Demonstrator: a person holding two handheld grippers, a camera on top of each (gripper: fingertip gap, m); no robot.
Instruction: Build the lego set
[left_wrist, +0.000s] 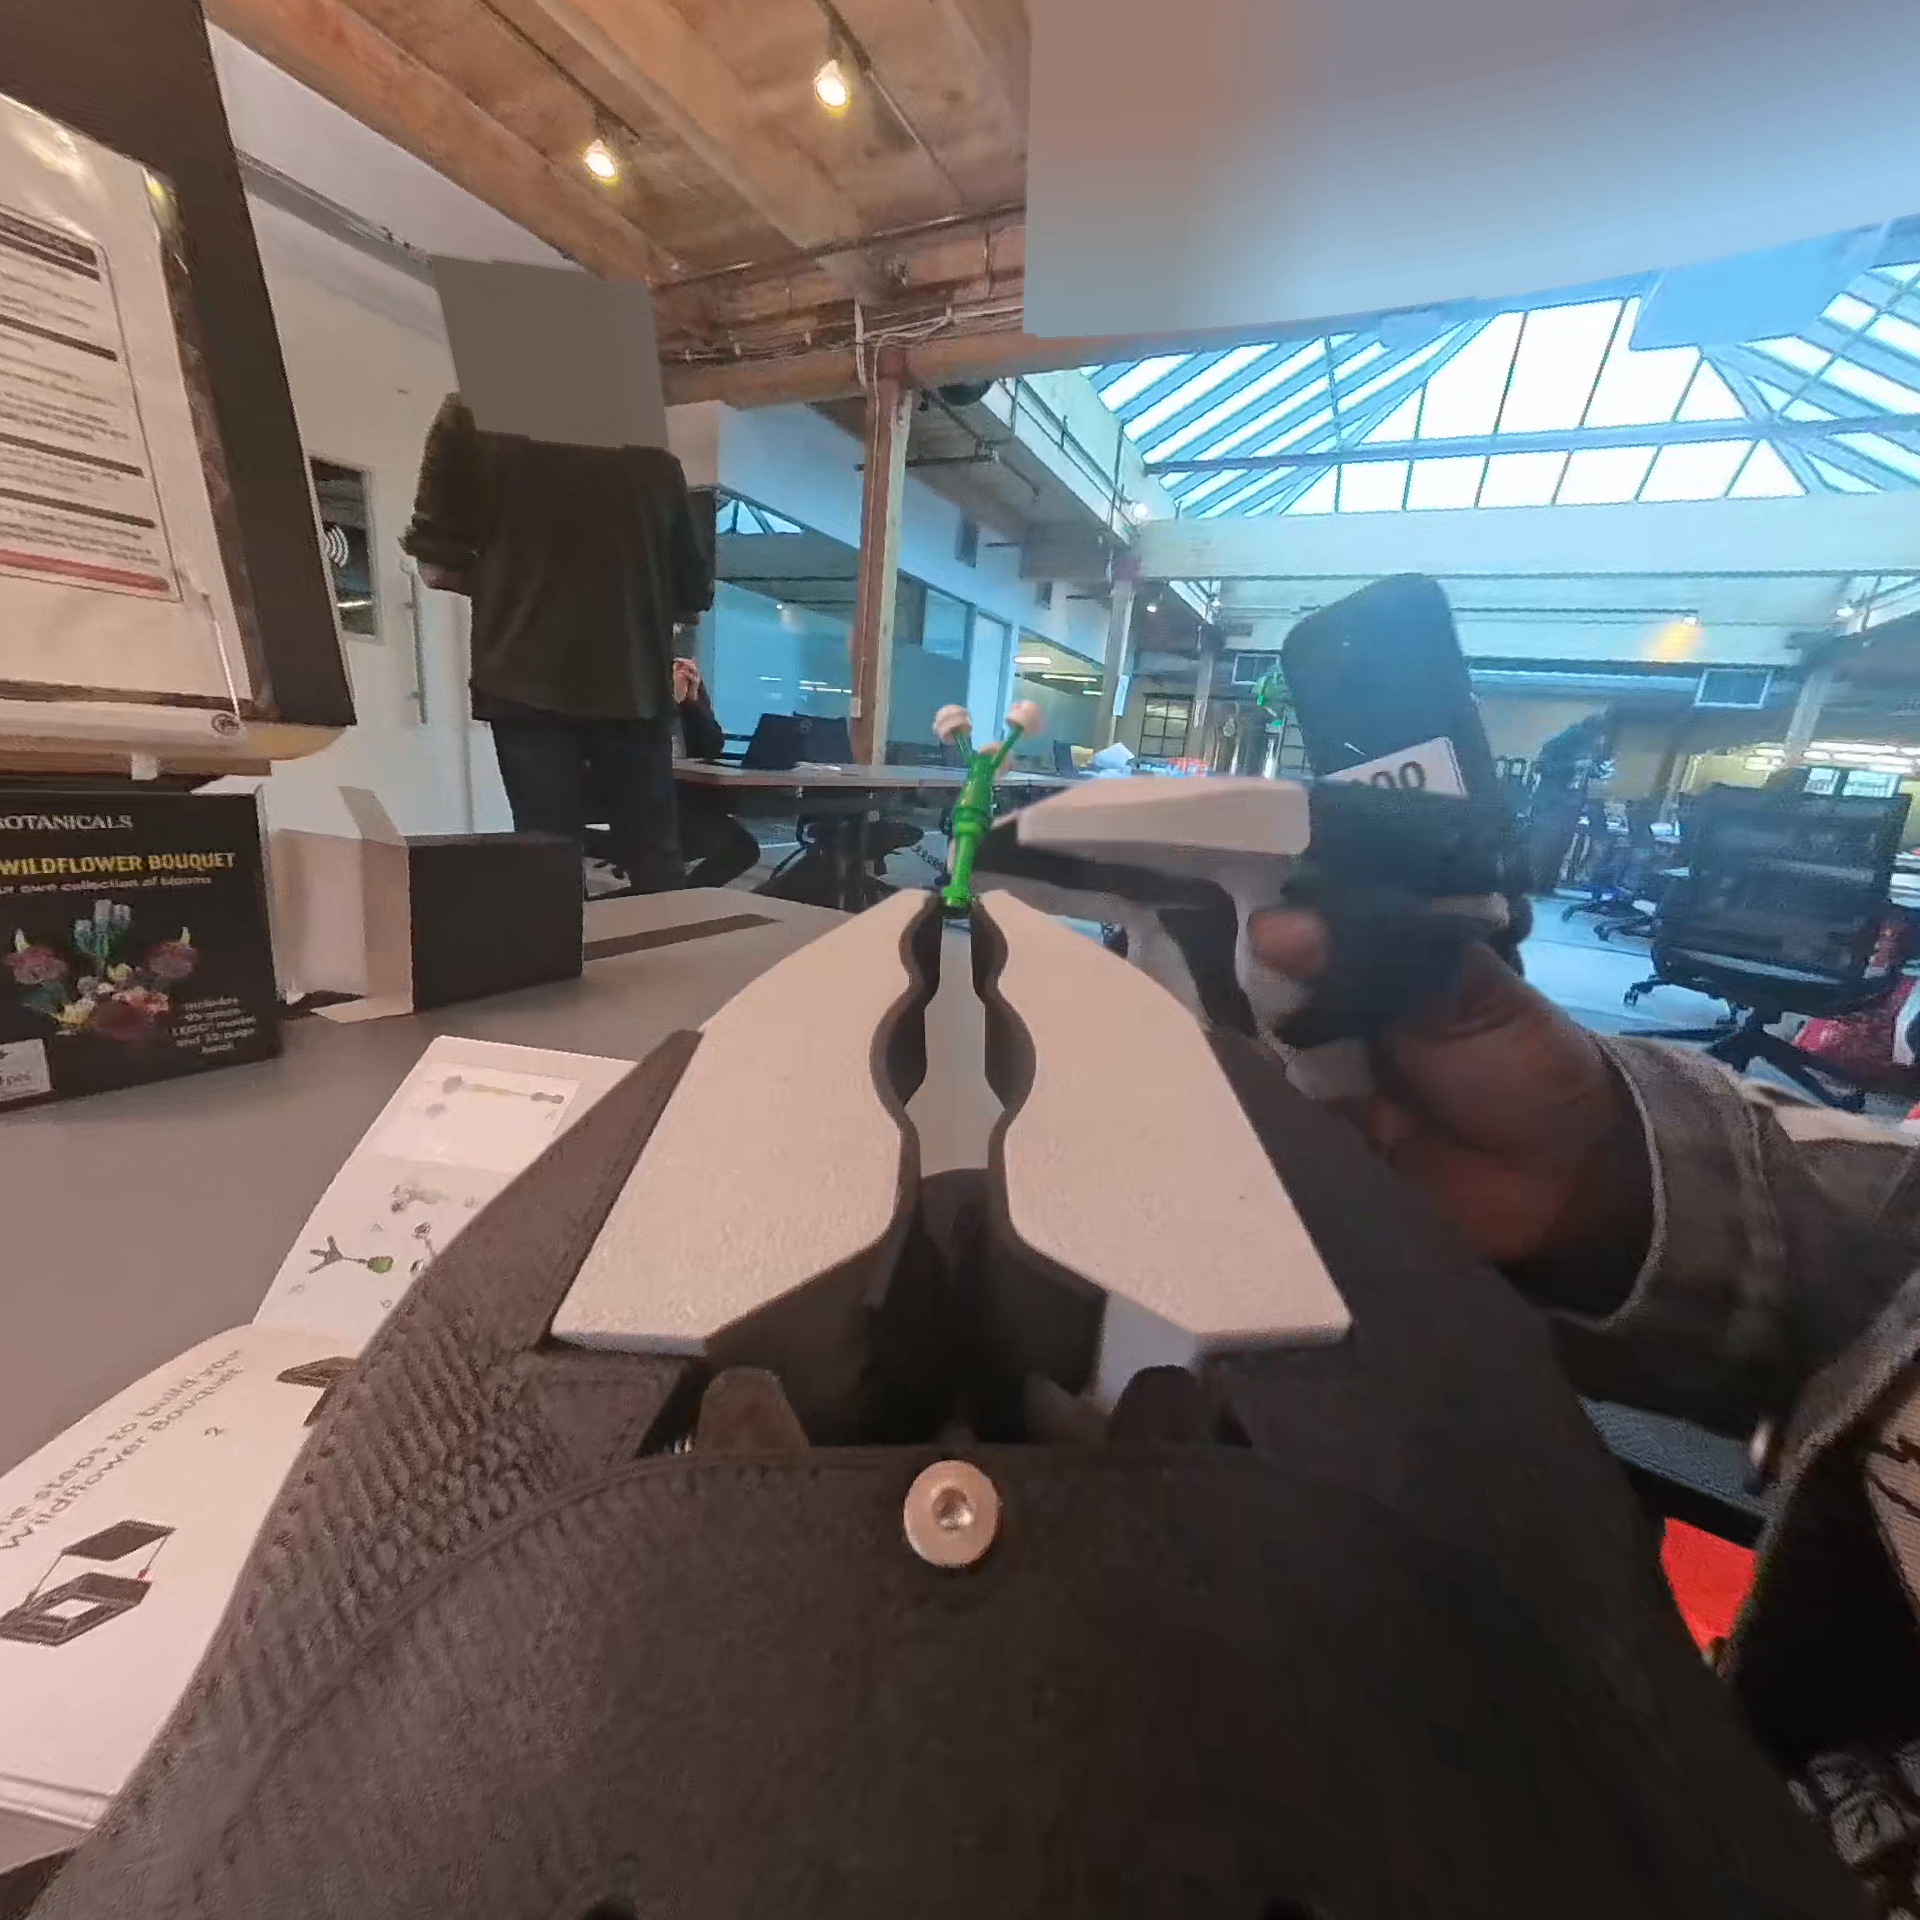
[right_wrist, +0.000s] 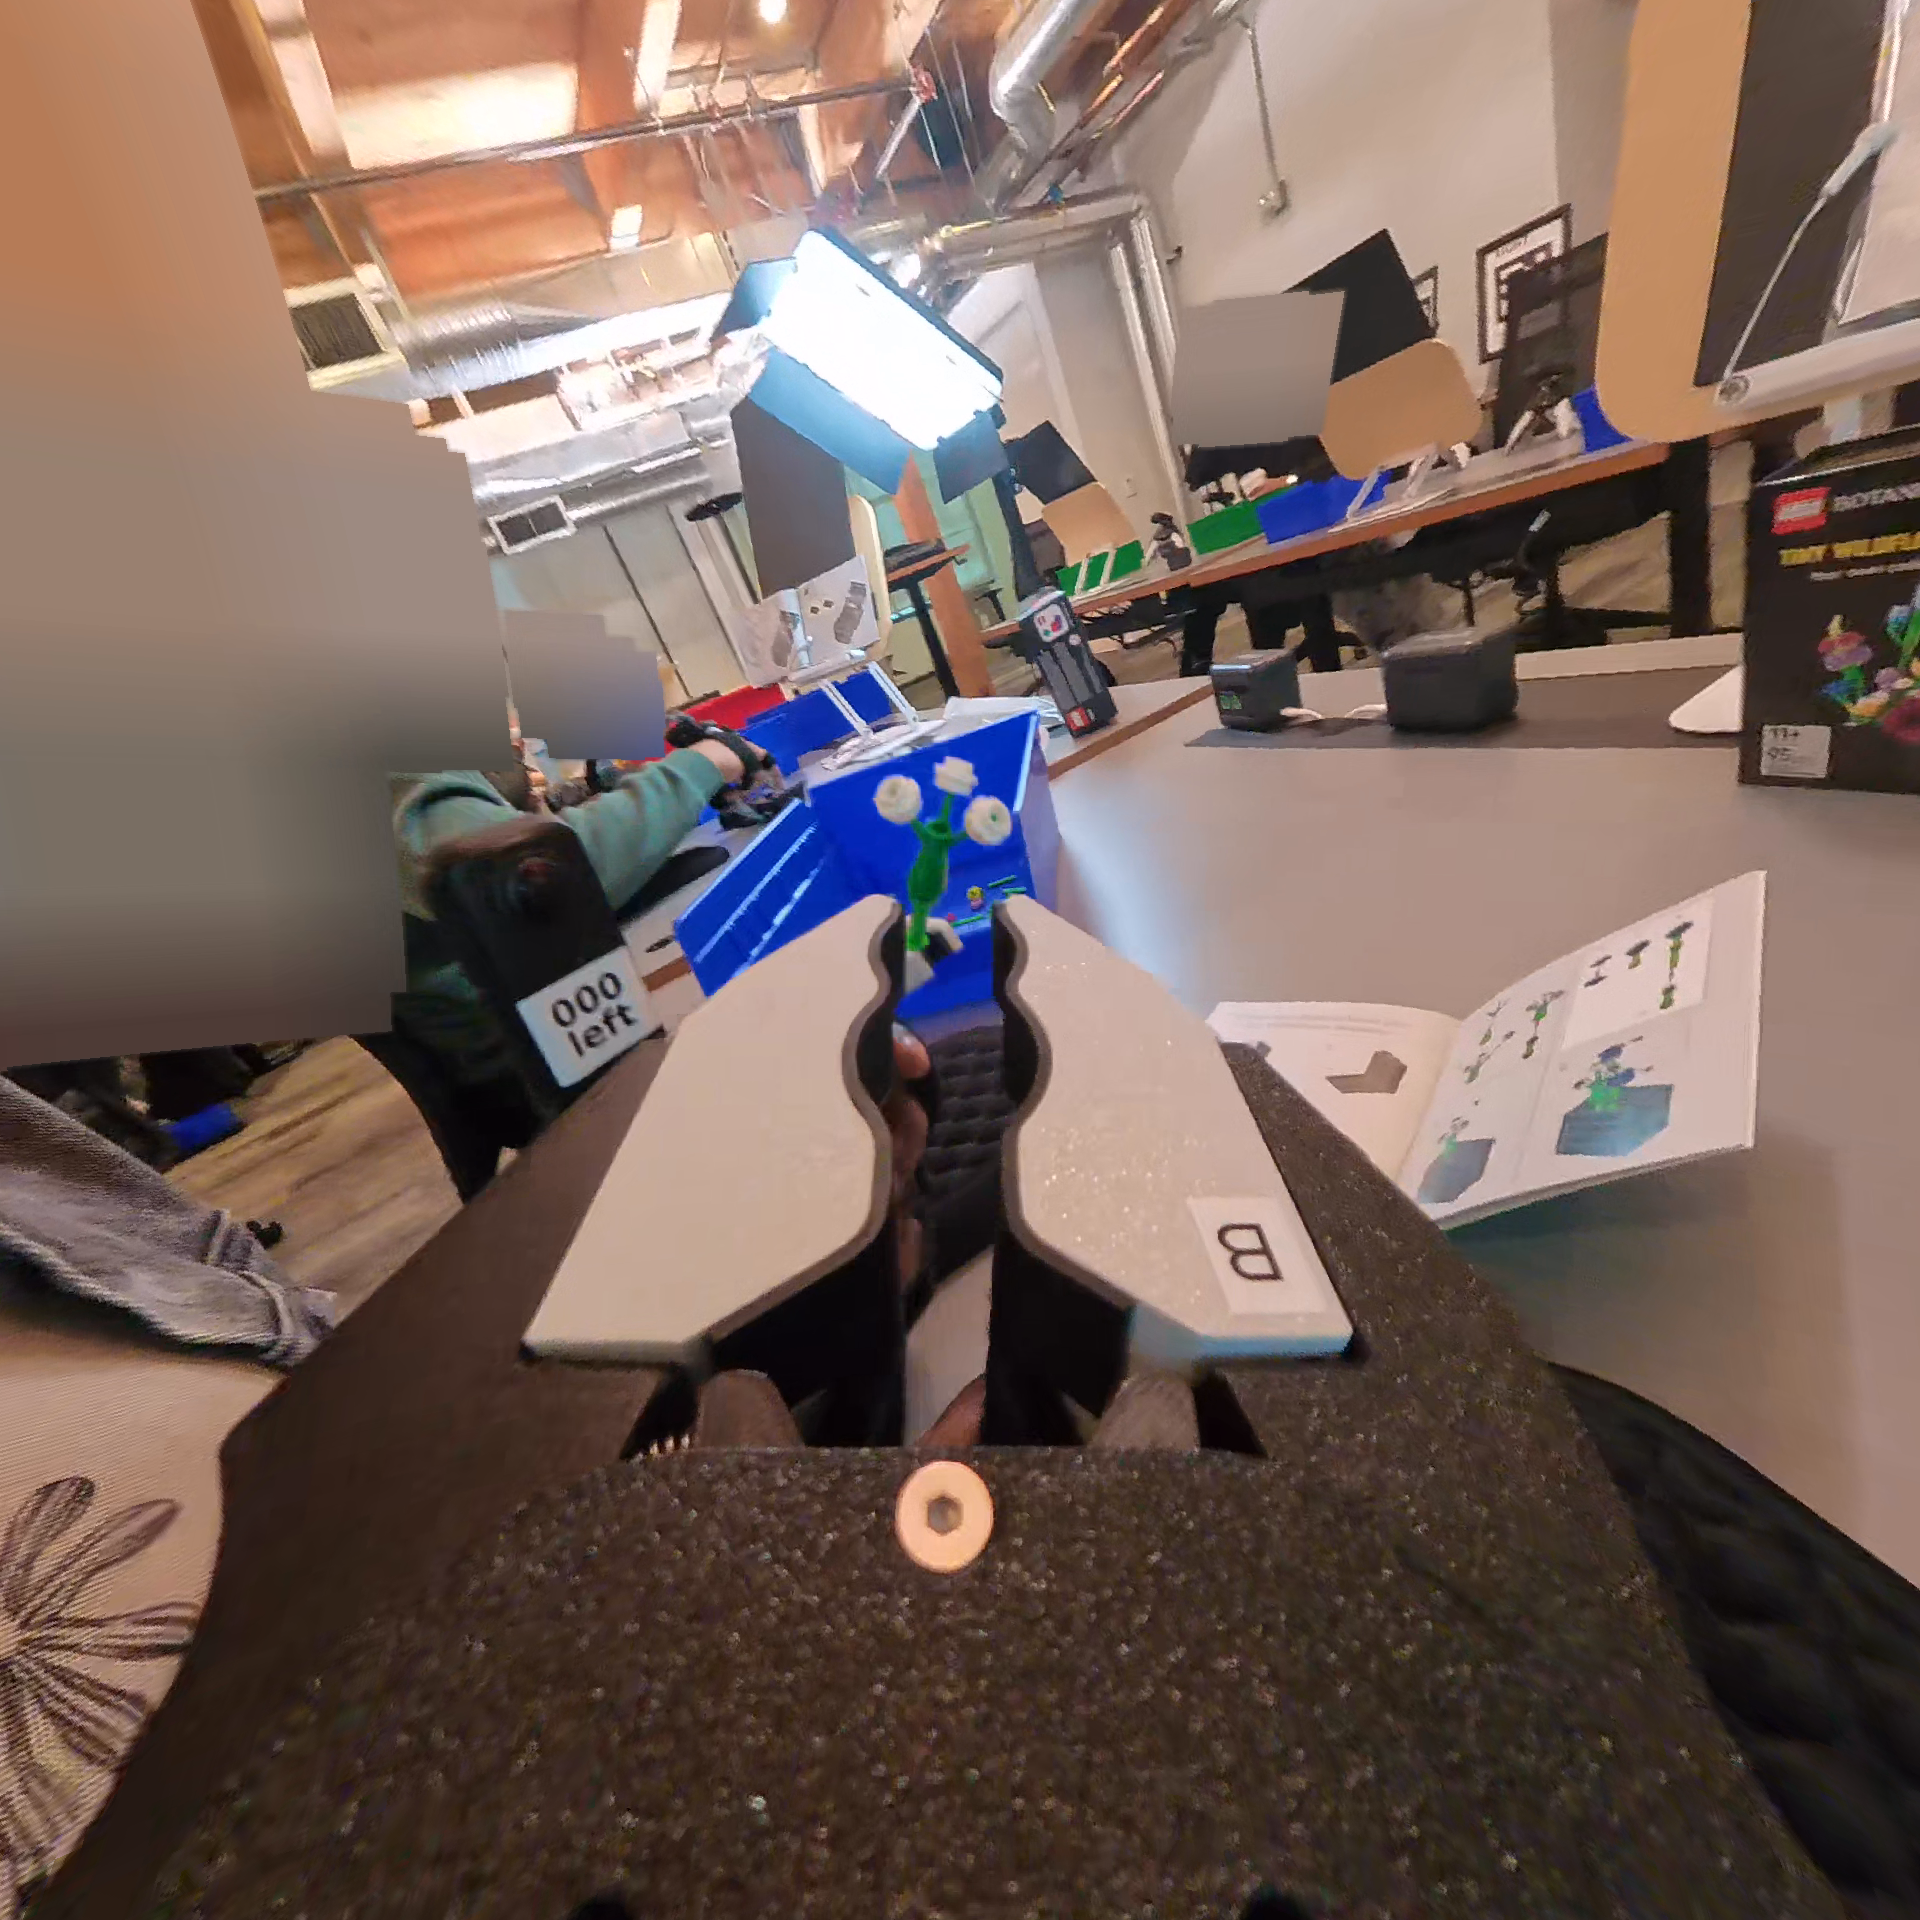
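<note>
My left gripper (left_wrist: 956, 909) is shut on the base of a small green lego stem (left_wrist: 971, 821) that stands upright from its tips. The stem branches into white flower heads. My right gripper (right_wrist: 948, 920) is open and empty, and the same stem (right_wrist: 928, 862) with its three white flowers rises just beyond the gap between its tips. In the left wrist view the right gripper (left_wrist: 1003, 831) comes in from the right, held by a gloved hand, with its tips right beside the stem. Whether they touch the stem I cannot tell.
An open instruction booklet (left_wrist: 457, 1174) lies on the grey table (left_wrist: 156, 1195) and also shows in the right wrist view (right_wrist: 1558, 1049). The black lego box (left_wrist: 125, 935) and a small black carton (left_wrist: 488, 914) stand behind. A blue bin (right_wrist: 769, 914) sits ahead. A person (left_wrist: 582, 582) stands beyond. My left and right fingertips are right by each other.
</note>
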